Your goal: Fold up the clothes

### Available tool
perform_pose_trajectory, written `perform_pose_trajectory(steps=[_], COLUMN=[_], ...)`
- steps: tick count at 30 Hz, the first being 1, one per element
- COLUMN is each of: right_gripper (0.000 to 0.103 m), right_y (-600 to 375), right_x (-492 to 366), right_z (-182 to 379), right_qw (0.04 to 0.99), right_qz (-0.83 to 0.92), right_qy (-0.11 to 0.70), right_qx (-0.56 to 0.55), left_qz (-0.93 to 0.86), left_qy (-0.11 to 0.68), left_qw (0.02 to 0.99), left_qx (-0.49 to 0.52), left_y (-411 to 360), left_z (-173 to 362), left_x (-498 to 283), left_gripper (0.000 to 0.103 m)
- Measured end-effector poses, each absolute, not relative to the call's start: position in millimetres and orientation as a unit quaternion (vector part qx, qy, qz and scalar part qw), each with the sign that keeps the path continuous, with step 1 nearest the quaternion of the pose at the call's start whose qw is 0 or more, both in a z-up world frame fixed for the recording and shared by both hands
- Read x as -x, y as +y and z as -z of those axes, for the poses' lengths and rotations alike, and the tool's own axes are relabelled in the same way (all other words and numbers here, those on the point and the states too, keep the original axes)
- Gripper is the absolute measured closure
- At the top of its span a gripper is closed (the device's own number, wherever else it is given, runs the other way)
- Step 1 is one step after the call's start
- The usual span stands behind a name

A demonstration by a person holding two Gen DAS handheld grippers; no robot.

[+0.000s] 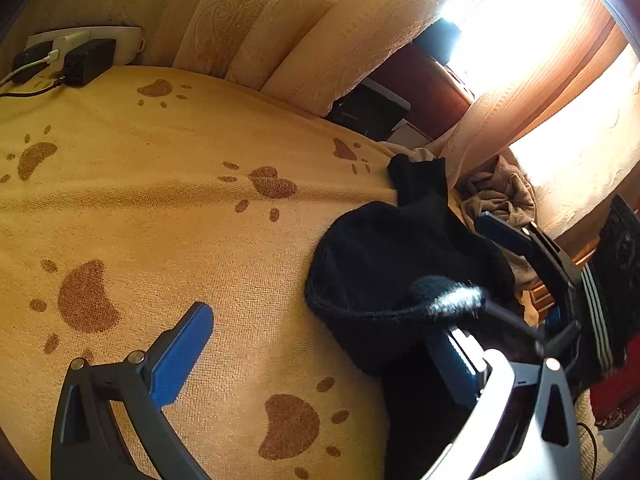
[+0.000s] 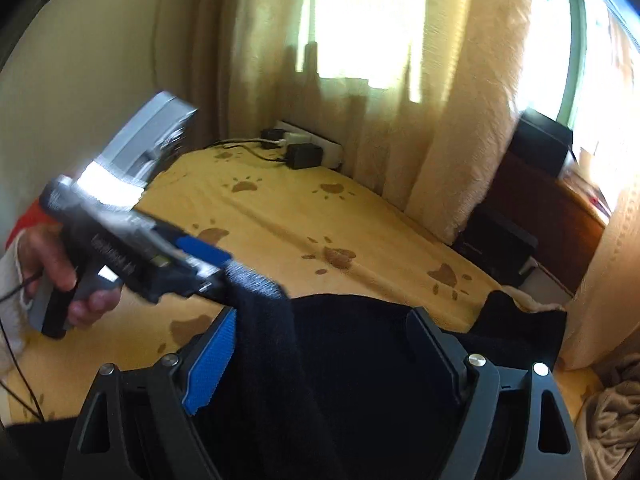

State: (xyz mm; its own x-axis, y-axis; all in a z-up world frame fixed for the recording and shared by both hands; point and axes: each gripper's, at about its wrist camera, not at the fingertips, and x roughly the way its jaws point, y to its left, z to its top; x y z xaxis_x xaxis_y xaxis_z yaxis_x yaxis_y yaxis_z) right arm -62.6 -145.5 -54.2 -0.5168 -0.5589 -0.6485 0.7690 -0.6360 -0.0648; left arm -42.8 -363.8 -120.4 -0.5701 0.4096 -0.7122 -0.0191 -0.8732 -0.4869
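Both my tongs are spread wide, neither one pinching anything. My left gripper hovers over the yellow paw-print blanket, and a fuzzy edge of the black knit garment seems to drape over its right-hand finger; the blur keeps me from being sure. The rest lies bunched on the blanket's right side. My right gripper sits low, with the black cloth lying between its parted fingers.
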Motion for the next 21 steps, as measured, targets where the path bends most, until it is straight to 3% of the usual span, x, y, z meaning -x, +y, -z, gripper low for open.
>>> perform_pose_trajectory(steps=[7, 11, 21], right_gripper=[0.017, 0.017, 0.017], right_y=[-113.5, -89.5, -46.3], right_x=[147.3, 137.9, 69.9], right_z=[98.1, 89.8, 54.6], right_qw=[0.307, 0.328, 0.324], right_qz=[0.838, 0.845, 0.879], right_qy=[0.026, -0.005, 0.063], right_qx=[-0.45, -0.423, -0.343], left_qz=[-0.869, -0.885, -0.903], left_qy=[-0.186, -0.111, 0.065], left_qw=[0.133, 0.142, 0.16], left_qx=[0.439, 0.429, 0.394], left_y=[-357.5, -336.3, -282.7], left_z=[112.6, 105.5, 91.5], left_x=[29.0, 7.6, -39.7], left_gripper=[0.0, 0.0, 0.0])
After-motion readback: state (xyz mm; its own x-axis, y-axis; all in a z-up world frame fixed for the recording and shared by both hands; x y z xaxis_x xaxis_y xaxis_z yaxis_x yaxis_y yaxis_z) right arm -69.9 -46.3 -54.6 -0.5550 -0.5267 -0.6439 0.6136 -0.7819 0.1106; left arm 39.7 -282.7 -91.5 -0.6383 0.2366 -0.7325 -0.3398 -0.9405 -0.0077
